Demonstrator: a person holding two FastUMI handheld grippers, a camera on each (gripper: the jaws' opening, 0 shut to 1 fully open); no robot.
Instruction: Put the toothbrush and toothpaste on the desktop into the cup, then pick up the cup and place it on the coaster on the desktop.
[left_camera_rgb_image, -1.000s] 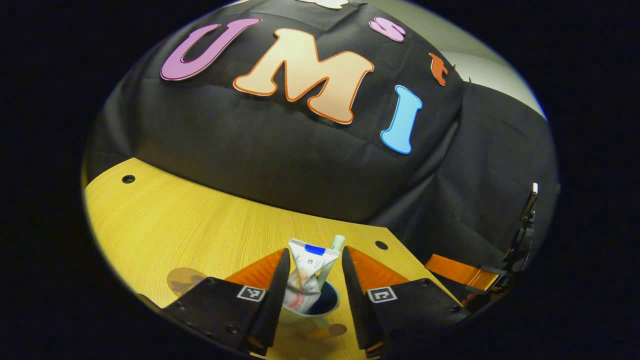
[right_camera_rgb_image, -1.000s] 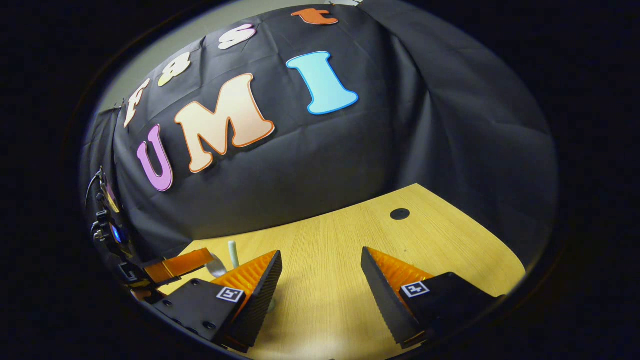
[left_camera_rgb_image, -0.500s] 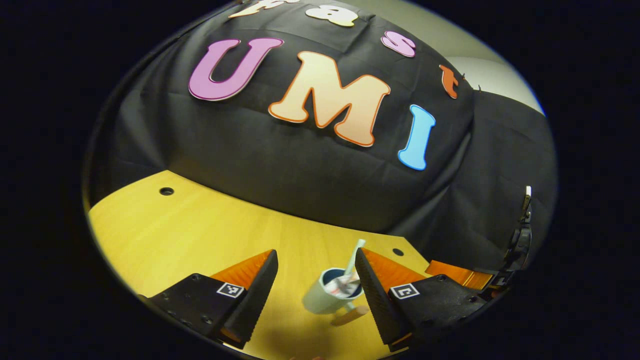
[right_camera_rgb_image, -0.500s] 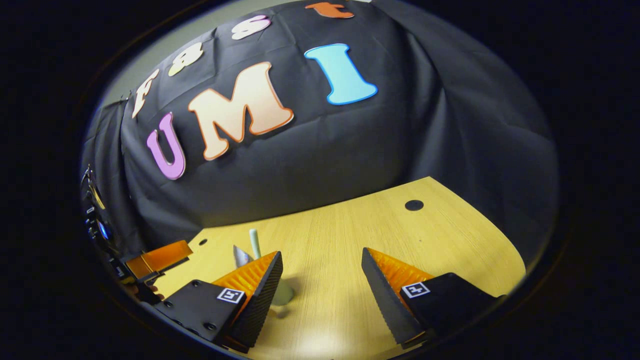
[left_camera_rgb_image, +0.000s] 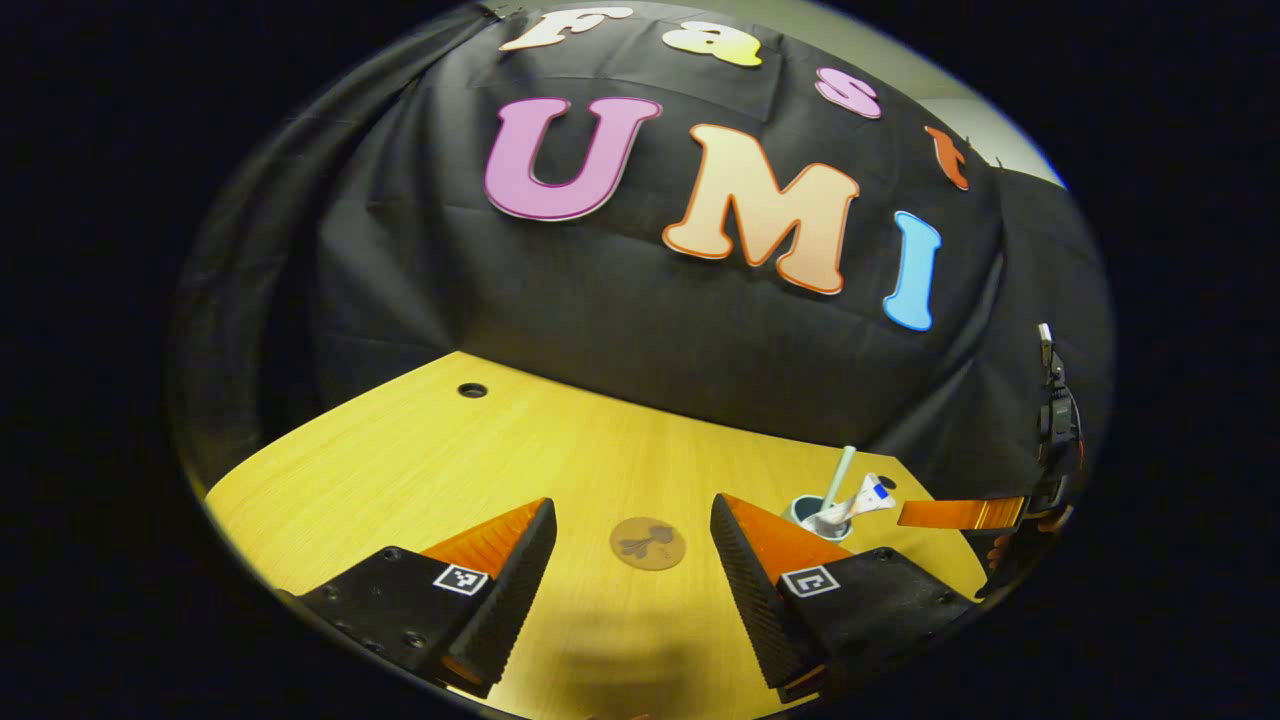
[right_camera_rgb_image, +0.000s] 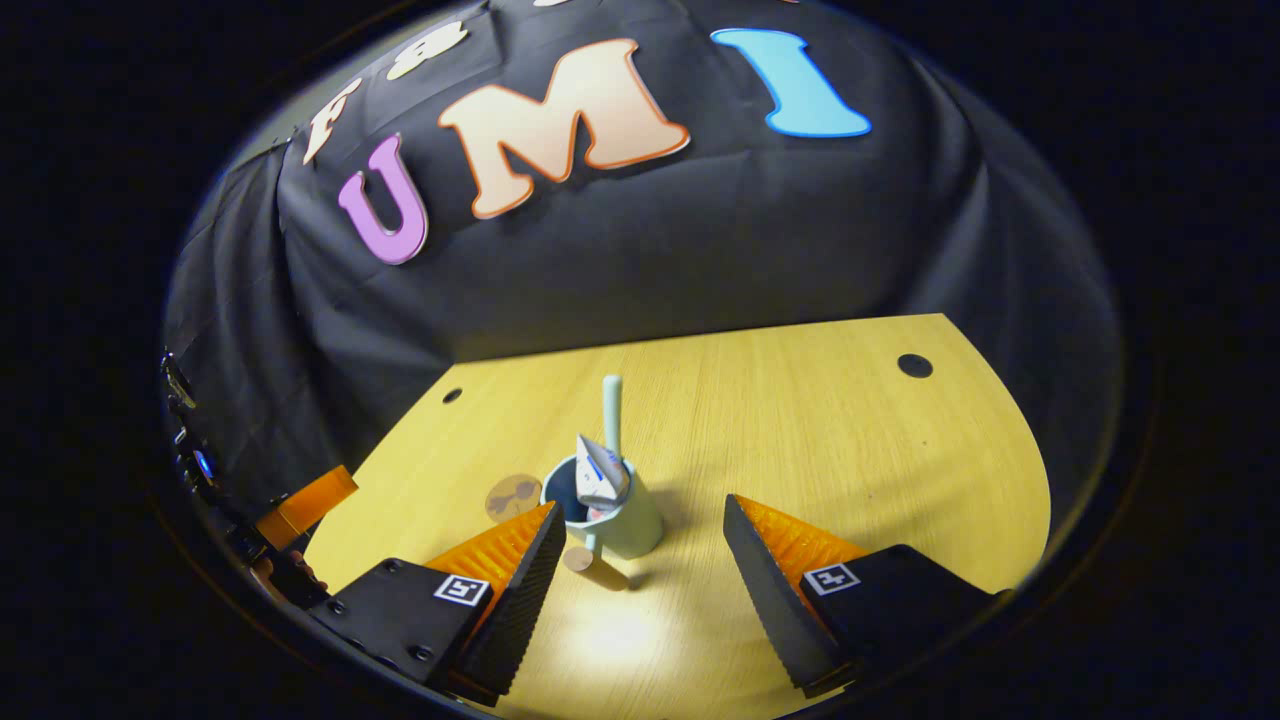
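A pale green cup (right_camera_rgb_image: 622, 520) with a wooden handle (right_camera_rgb_image: 593, 567) stands upright on the desk, just ahead of my right gripper (right_camera_rgb_image: 644, 506), close to its left finger. The gripper is open and touches nothing. A toothbrush (right_camera_rgb_image: 612, 408) and a crumpled white toothpaste tube (right_camera_rgb_image: 598, 470) stick out of the cup. A round brown coaster (right_camera_rgb_image: 512, 497) lies flat to the cup's left. In the left gripper view, the coaster (left_camera_rgb_image: 648, 543) lies ahead between the open fingers of my left gripper (left_camera_rgb_image: 632, 505). The cup (left_camera_rgb_image: 812, 514) stands to the right, partly behind the right finger.
The wooden desk (right_camera_rgb_image: 800, 430) has small cable holes (right_camera_rgb_image: 914, 365) near its back corners, and black cloth hangs behind it. The left gripper's orange finger (right_camera_rgb_image: 305, 500) shows at the far left of the right gripper view, the right gripper's finger (left_camera_rgb_image: 960, 513) beyond the cup in the left gripper view.
My left gripper has let go of the toothpaste tube into the cup, drawn back and swung left over the coaster. My right gripper has tipped down and turned to face the cup.
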